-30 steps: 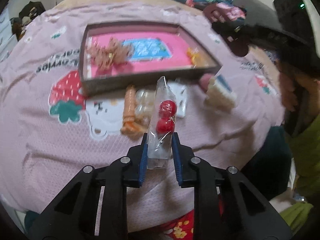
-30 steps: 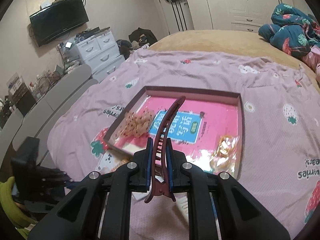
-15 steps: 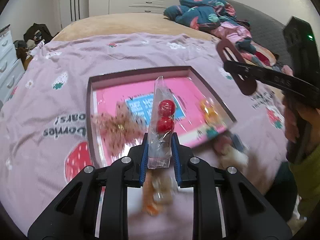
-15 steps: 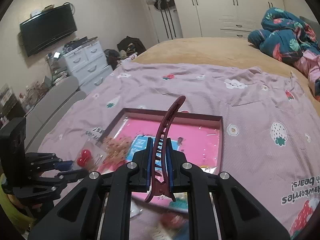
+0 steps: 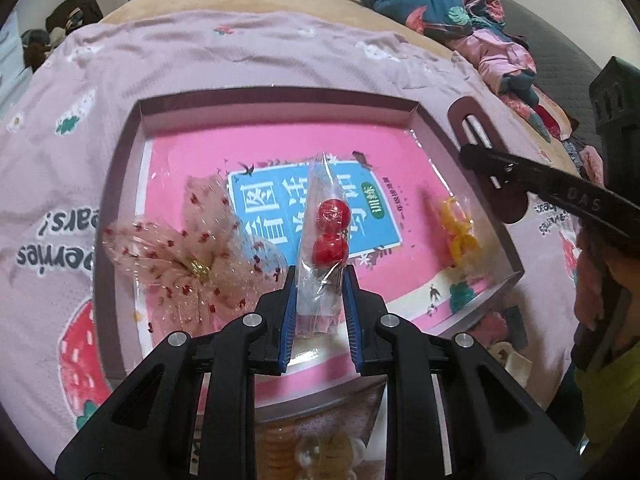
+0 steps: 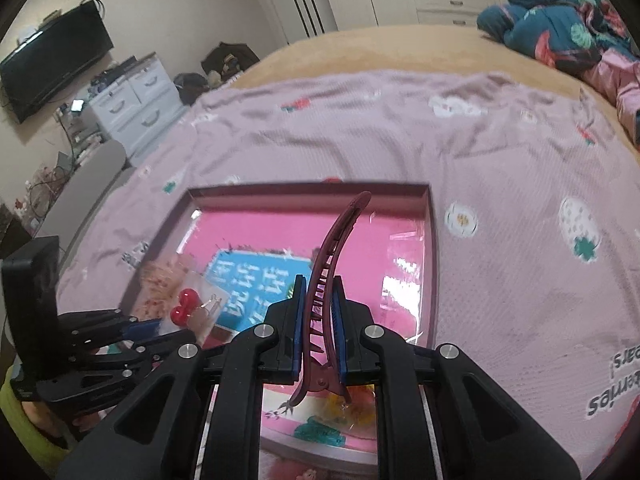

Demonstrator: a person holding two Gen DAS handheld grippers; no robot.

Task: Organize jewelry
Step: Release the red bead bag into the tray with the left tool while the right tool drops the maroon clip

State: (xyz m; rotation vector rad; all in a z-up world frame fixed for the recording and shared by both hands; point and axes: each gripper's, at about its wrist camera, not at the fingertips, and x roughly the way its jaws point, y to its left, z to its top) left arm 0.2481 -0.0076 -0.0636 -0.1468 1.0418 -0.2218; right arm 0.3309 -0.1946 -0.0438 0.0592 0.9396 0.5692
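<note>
My left gripper (image 5: pixel 319 280) is shut on a clear packet with two red beads (image 5: pixel 326 236) and holds it above the shallow brown box (image 5: pixel 276 94) with a pink book inside. My right gripper (image 6: pixel 318 286) is shut on a dark red hair clip (image 6: pixel 334 248), held above the box's near right part (image 6: pixel 434 240); the clip's end shows in the left wrist view (image 5: pixel 478 128). In the box lie a sheer pink bow with red dots (image 5: pixel 188 260) and a yellow piece in plastic (image 5: pixel 458 228). The left gripper with its packet (image 6: pixel 188 306) shows at the right view's lower left.
The box lies on a pink strawberry-print bedspread (image 6: pixel 520 160). More packets with orange and pale pieces (image 5: pixel 316 448) lie in front of the box, under my left gripper. Bundled clothes (image 5: pixel 440 4) lie at the far right; white drawers (image 6: pixel 132 104) stand left of the bed.
Both grippers have moved forward over the box, still holding their items. The left one came from in front of the box, over the loose packets, to above the book.
</note>
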